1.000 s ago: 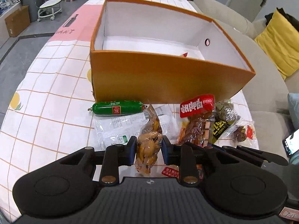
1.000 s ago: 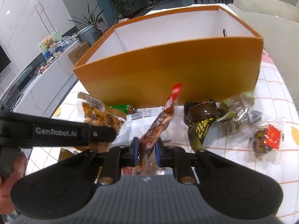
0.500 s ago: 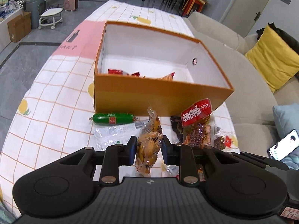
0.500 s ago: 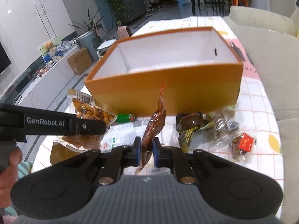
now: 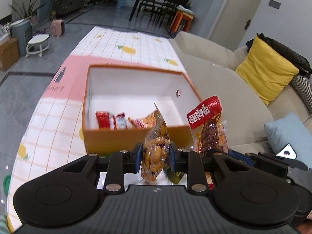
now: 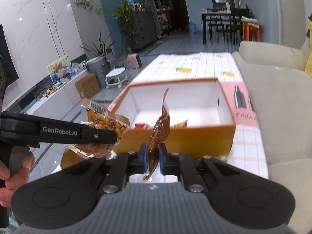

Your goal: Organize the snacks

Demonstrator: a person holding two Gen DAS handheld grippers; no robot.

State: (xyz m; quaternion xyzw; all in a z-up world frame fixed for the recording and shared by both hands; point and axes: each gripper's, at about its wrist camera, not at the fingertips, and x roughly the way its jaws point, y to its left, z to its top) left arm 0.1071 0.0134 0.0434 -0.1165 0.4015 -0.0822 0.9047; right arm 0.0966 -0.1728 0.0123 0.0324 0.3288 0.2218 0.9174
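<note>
Both packets are lifted; next comes carrying over the orange box (image 5: 136, 142). Left gripper (image 5: 155, 157) clamps the yellow snack packet (image 5: 155, 150), right gripper (image 6: 154, 160) pinches the red-labelled brown packet (image 6: 159, 130).

An open box (image 5: 136, 138) sits on a table (image 5: 58, 117), with snack packets (image 5: 115, 120) inside along its near wall. A sofa (image 5: 224, 81) runs along the table's right side.

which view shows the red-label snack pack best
The left wrist view: the red-label snack pack shows its face, label readable, beside the orange box. The right wrist view sees it edge-on, a twisted brown strip in the right hand-held gripper.
</note>
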